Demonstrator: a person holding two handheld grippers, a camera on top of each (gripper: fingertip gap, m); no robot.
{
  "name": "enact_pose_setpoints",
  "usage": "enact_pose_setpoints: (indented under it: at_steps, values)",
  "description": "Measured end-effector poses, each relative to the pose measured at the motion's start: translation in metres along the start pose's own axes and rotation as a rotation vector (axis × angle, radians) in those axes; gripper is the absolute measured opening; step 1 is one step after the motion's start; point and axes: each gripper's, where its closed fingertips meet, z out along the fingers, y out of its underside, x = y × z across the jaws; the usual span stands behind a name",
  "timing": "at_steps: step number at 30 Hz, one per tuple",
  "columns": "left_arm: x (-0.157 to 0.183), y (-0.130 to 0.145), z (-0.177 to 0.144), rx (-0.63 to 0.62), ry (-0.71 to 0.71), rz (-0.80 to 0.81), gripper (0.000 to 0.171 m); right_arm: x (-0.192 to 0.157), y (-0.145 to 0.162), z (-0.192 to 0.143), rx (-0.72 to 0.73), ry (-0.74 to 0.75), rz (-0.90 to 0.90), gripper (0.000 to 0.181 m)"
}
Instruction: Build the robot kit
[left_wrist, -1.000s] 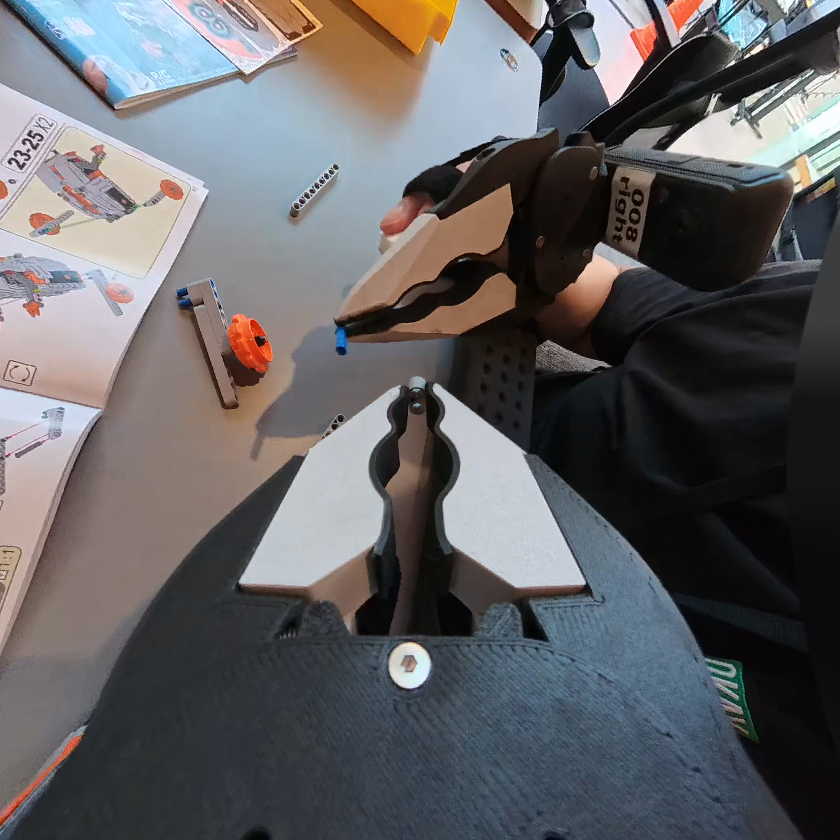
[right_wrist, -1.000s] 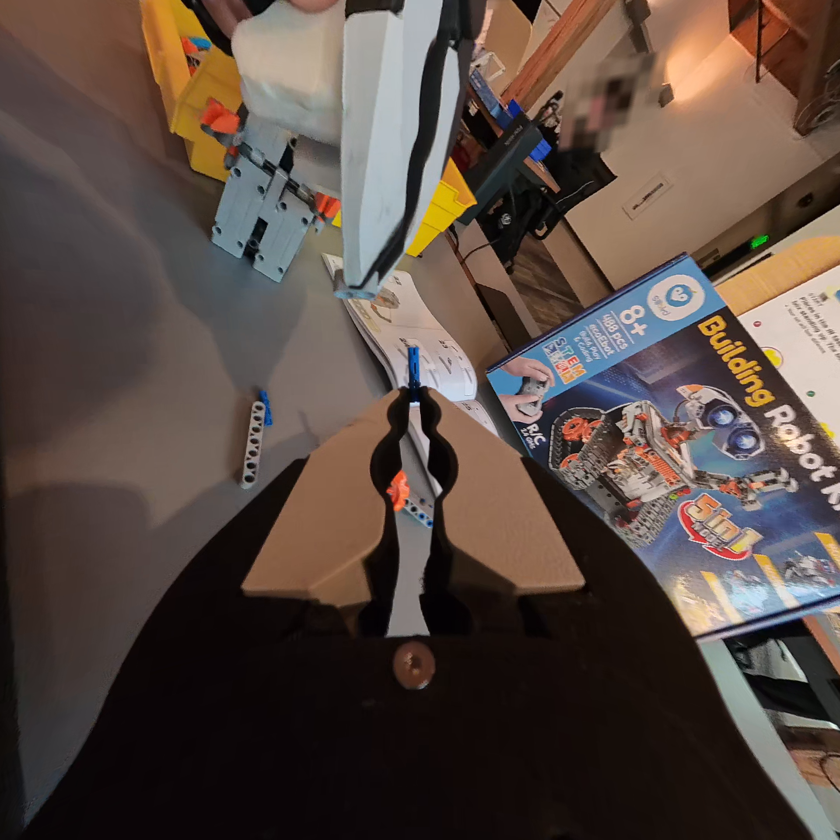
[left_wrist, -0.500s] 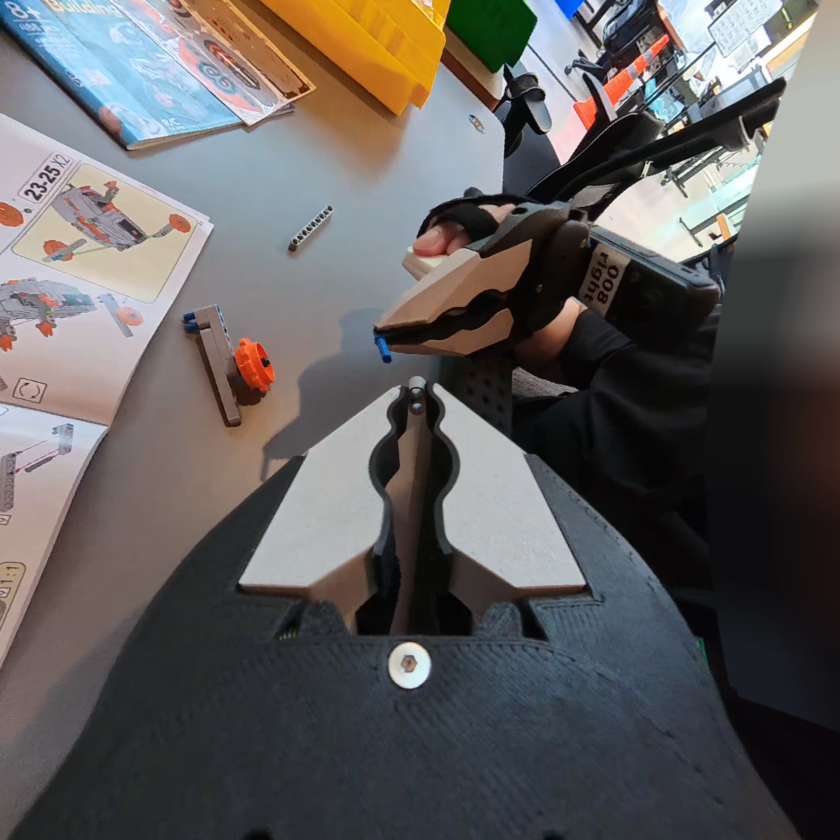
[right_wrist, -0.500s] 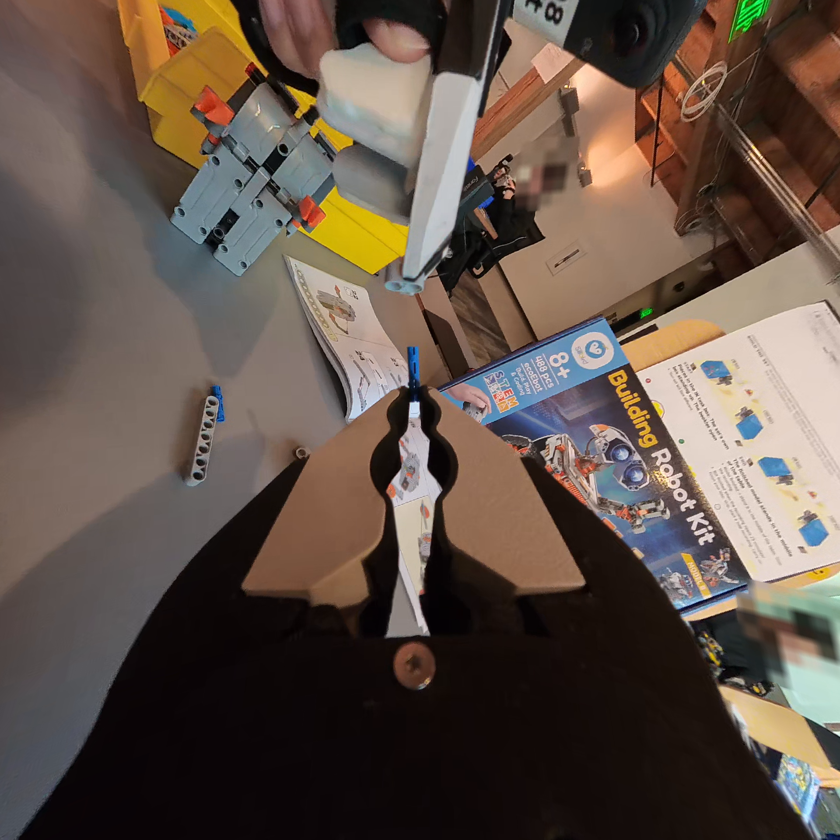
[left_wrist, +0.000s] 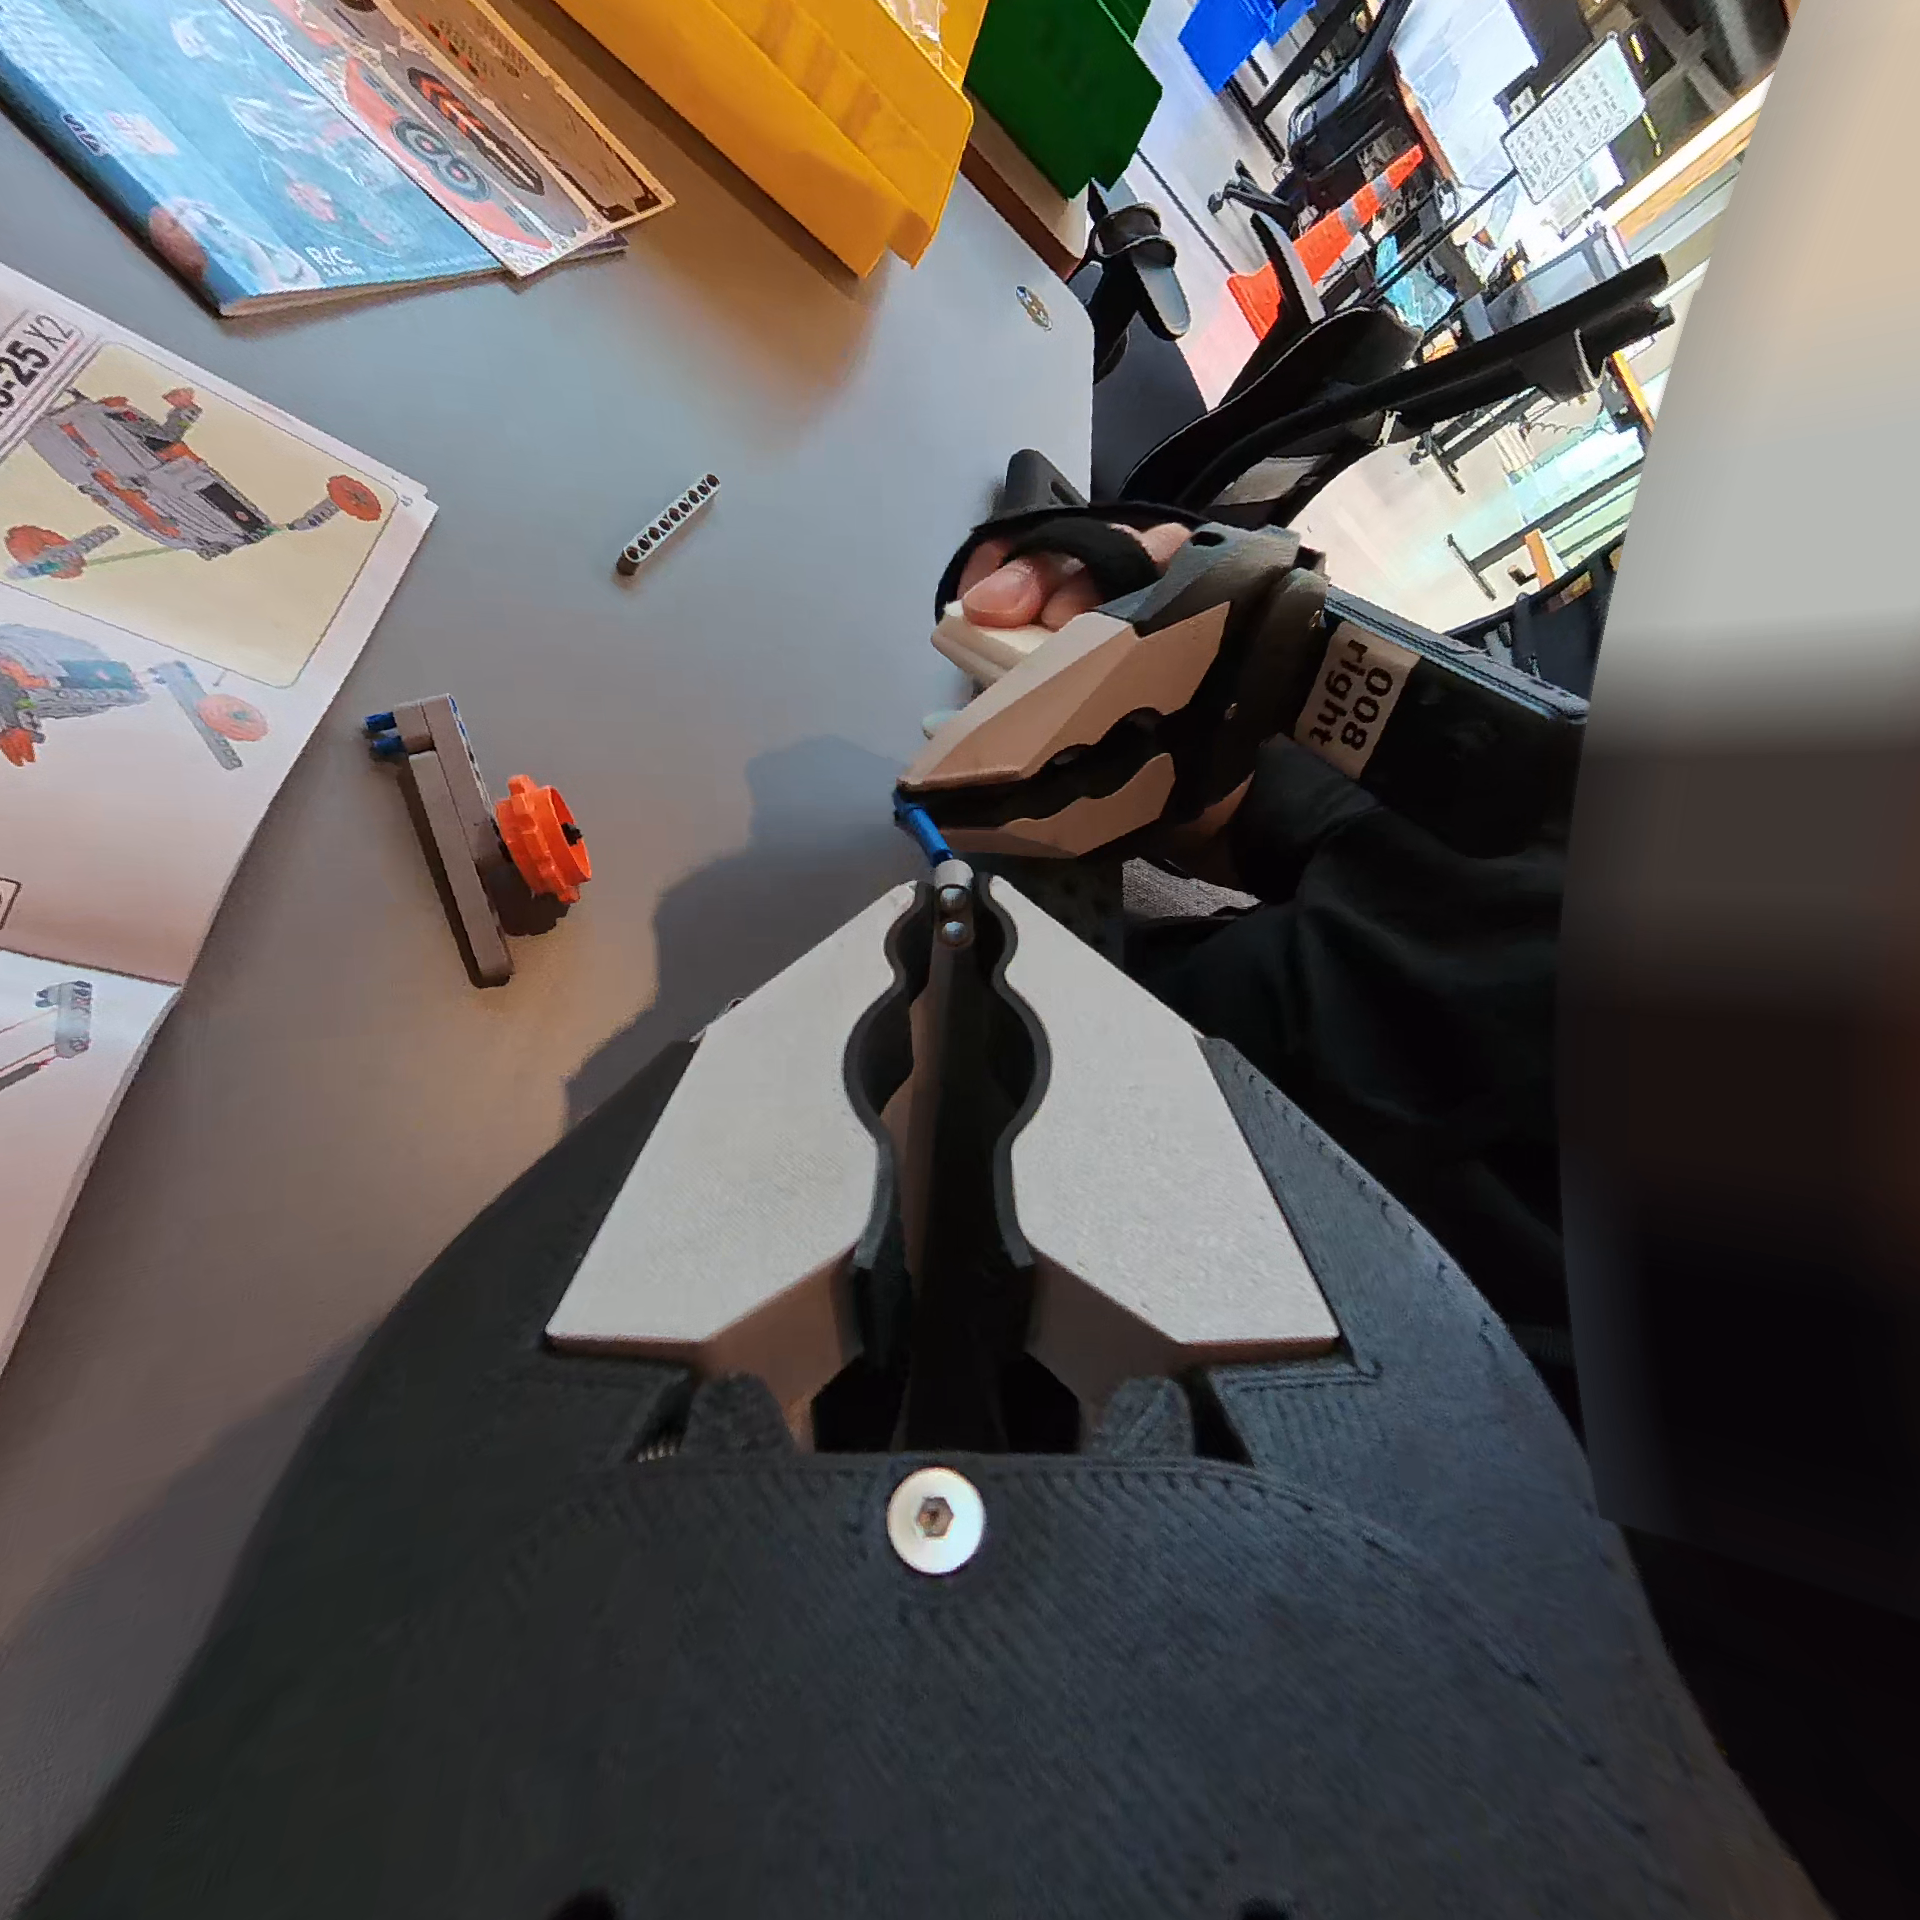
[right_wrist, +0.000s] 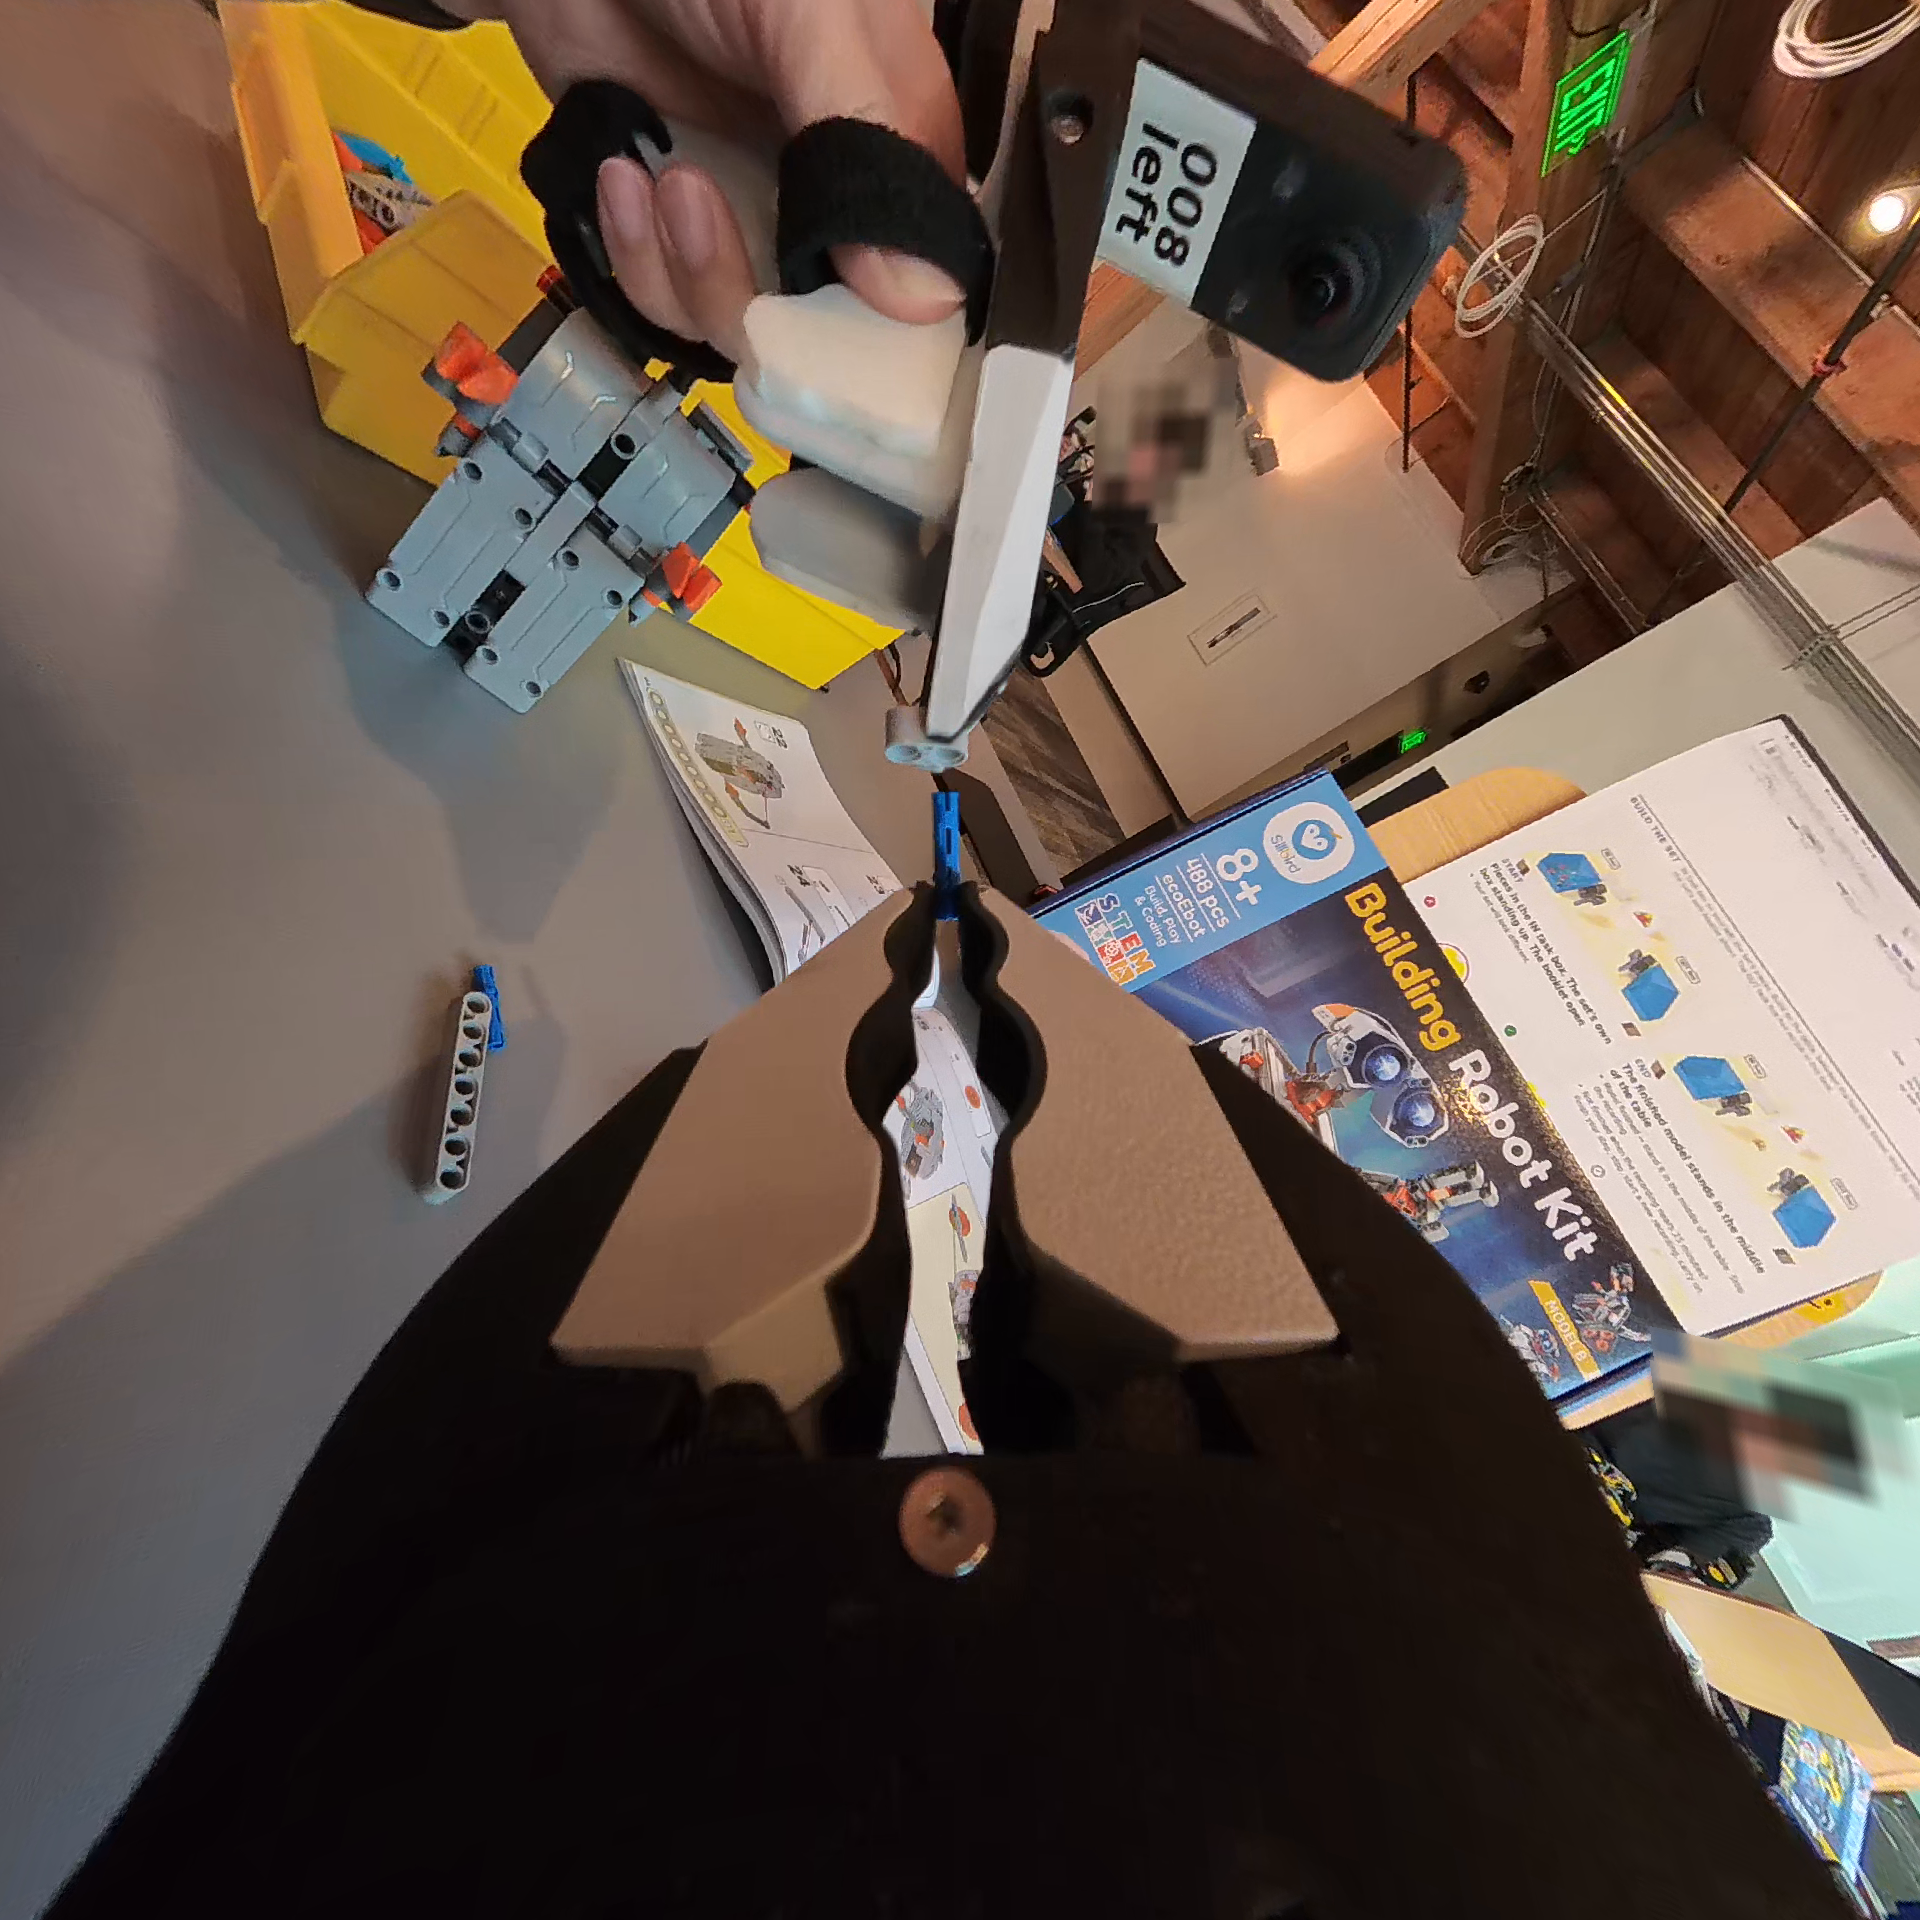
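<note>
Right wrist view showed our right claw (right_wrist: 943, 902) pinching a blue pin (right_wrist: 944, 840) just short of the small grey connector (right_wrist: 914, 750) pinched in our left claw (left_wrist: 951, 896) above the counter (right_wrist: 208, 831); any misalignment might have jammed or dropped the pin.

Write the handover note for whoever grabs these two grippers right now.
Left gripper: shut on a small grey connector, held above the table.
Right gripper: shut on a blue pin, tip pointing at the connector's holes, just short of them.
On the table: grey beam with orange gear, loose grey beam, open instruction booklet, grey motor block, kit box.
Pin not yet in the connector.
</note>
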Motion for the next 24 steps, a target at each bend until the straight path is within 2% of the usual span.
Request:
enact_pose_setpoints:
  at_steps: [16, 24]
  values:
    - [-0.006, 0.001, 0.003, -0.003, 0.001, -0.021, 0.006, -0.004, 0.002, 0.002, -0.031, -0.022, 0.026, 0.002]
    - [-0.014, 0.006, 0.008, -0.034, -0.062, 0.001, 0.006, -0.008, 0.009, 0.005, -0.101, -0.030, 0.001, 0.002]
